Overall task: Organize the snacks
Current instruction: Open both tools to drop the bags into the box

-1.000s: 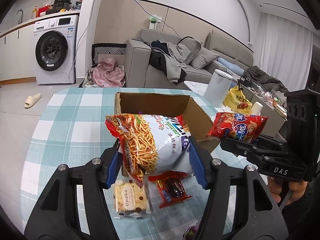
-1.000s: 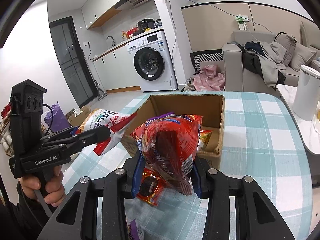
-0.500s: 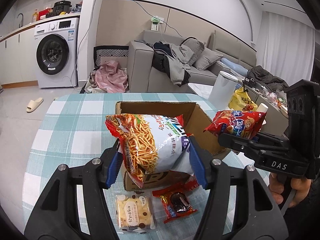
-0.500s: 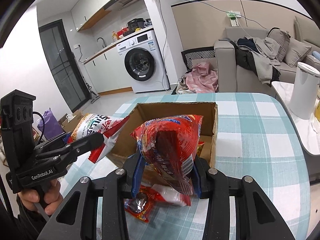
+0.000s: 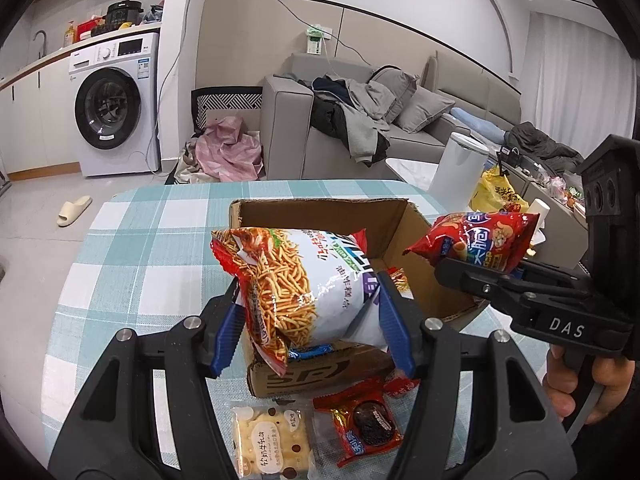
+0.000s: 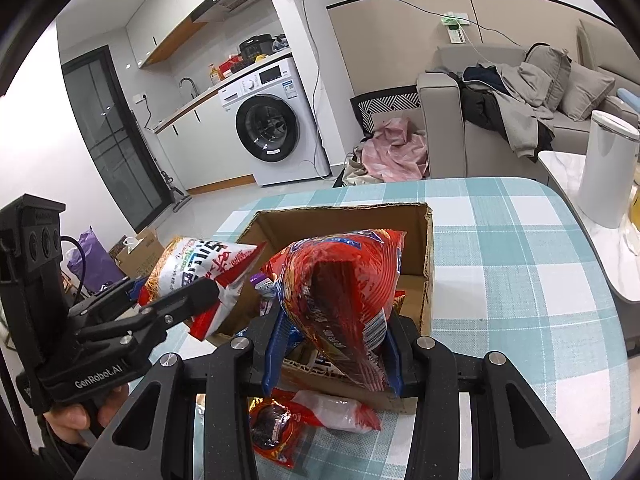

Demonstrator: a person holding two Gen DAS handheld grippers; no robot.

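The left hand-held gripper (image 5: 312, 320) has its blue pads pressed on either side of a puffy white-and-red noodle-snack bag (image 5: 304, 284), jaws part-way apart around its bulk; the right hand-held gripper (image 6: 332, 340) is clamped narrow on a red crisp bag (image 6: 344, 296). Both bags hang over the near edge of the open cardboard box (image 5: 400, 220), which sits on the checked desk (image 5: 140, 240) toward twelve o'clock from each gripper. To do this step well, I would carry each bag fully past the near wall before letting go, and release one at a time so they do not jostle. At six o'clock, on the desk just outside the box, lie a cracker packet (image 5: 272, 444) and a small red wrapped sweet (image 5: 360, 424), not yet boxed.
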